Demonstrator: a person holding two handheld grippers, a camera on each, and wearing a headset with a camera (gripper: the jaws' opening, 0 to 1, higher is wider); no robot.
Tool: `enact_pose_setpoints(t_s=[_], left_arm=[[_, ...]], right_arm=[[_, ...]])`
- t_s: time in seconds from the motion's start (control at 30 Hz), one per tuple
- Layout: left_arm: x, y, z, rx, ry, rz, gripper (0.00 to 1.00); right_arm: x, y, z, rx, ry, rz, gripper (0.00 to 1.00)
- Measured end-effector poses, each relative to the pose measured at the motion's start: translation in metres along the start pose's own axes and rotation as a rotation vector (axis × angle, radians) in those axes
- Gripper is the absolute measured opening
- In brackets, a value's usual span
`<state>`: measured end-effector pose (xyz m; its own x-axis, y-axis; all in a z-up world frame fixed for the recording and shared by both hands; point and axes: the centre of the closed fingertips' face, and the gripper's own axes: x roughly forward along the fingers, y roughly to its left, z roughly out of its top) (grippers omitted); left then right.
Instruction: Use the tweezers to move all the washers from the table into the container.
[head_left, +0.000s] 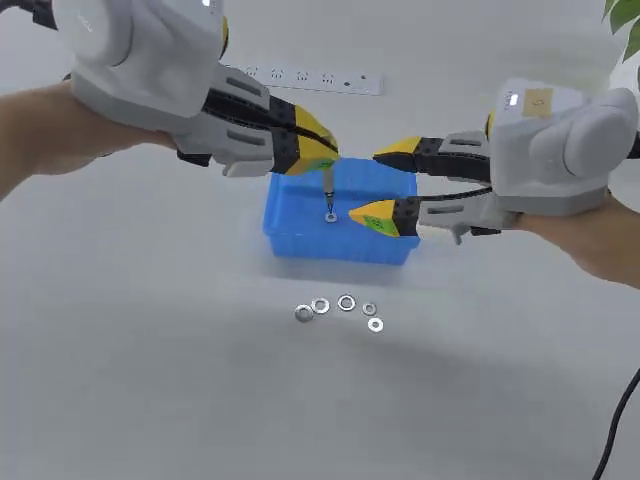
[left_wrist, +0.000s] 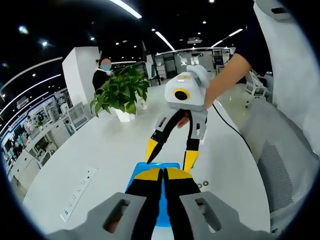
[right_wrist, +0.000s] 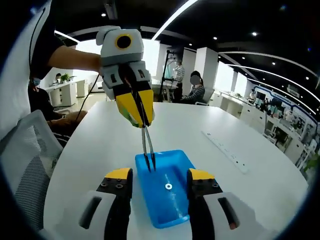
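Desk: a wide white desk (head_left: 150, 380) in an open office hall is seen, with a power strip (head_left: 305, 77) at its far side.
Container: a blue container (head_left: 330, 245) stands in the middle of the desk, between the two tools.
Left tool: the left tool (head_left: 322, 152) is clamped on the tweezers (head_left: 328, 190), which hang points down over the container.
Right tool: the right tool (head_left: 365, 185) is held at the right side of the container; its jaws stand apart and nothing is gripped.
Washer inside: one washer (right_wrist: 168, 186) lies flat on the container floor, just beside the tweezers' points. In the right gripper view a small gap is seen between it and the points, so it is judged as released.
Washers outside: five washers (head_left: 346, 302) lie on the desk in a short row on the near side of the container, apart from its wall.
Key relation: the row lies nearer and lower than the tweezers' points, almost straight in front of them, and its long axis runs left to right.
Nearer tool: the left tool is judged the nearer one, and it is the one with the tweezers.
Next move: the points must be lifted over the near wall and lowered on one washer.
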<state>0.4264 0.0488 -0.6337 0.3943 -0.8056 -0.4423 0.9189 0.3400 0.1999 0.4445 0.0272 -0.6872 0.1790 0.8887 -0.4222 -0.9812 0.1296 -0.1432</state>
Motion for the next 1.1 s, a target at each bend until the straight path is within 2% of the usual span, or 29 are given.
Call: enact_pose_setpoints(t_s=[0.07, 0.13, 0.17, 0.3, 0.43, 0.5, 0.57, 0.73, 0.9, 1.1], left_arm=[[-0.003, -0.003, 0.000, 0.006, -0.004, 0.013, 0.05], [-0.006, -0.008, -0.001, 0.021, -0.004, 0.012, 0.05], [-0.008, -0.011, -0.002, 0.030, 0.000, 0.015, 0.05], [-0.015, -0.018, -0.004, 0.024, -0.006, 0.024, 0.05], [-0.019, -0.025, -0.005, 0.005, -0.008, 0.033, 0.05], [-0.018, -0.032, -0.004, -0.004, -0.007, 0.035, 0.05], [-0.018, -0.037, -0.006, -0.010, -0.005, 0.034, 0.05], [-0.018, -0.052, -0.015, -0.040, 0.002, 0.037, 0.05], [-0.014, -0.069, -0.030, -0.060, 0.033, 0.023, 0.05], [-0.011, -0.080, -0.038, -0.104, 0.023, 0.030, 0.05]], right_arm=[[-0.008, 0.003, -0.005, 0.010, 0.012, -0.011, 0.46], [-0.015, 0.009, -0.007, 0.022, -0.001, -0.023, 0.48], [-0.018, 0.010, -0.007, 0.008, -0.008, -0.038, 0.46], [-0.030, 0.025, -0.011, 0.038, -0.014, -0.050, 0.48], [-0.040, 0.043, -0.019, 0.044, 0.005, -0.027, 0.54], [-0.045, 0.053, -0.024, 0.010, 0.019, -0.012, 0.55], [-0.048, 0.060, -0.032, 0.028, 0.042, 0.008, 0.58], [-0.055, 0.071, -0.044, 0.045, 0.064, 0.014, 0.68], [-0.059, 0.084, -0.058, 0.049, 0.101, 0.032, 0.73], [-0.060, 0.092, -0.066, 0.076, 0.112, 0.033, 0.76]])
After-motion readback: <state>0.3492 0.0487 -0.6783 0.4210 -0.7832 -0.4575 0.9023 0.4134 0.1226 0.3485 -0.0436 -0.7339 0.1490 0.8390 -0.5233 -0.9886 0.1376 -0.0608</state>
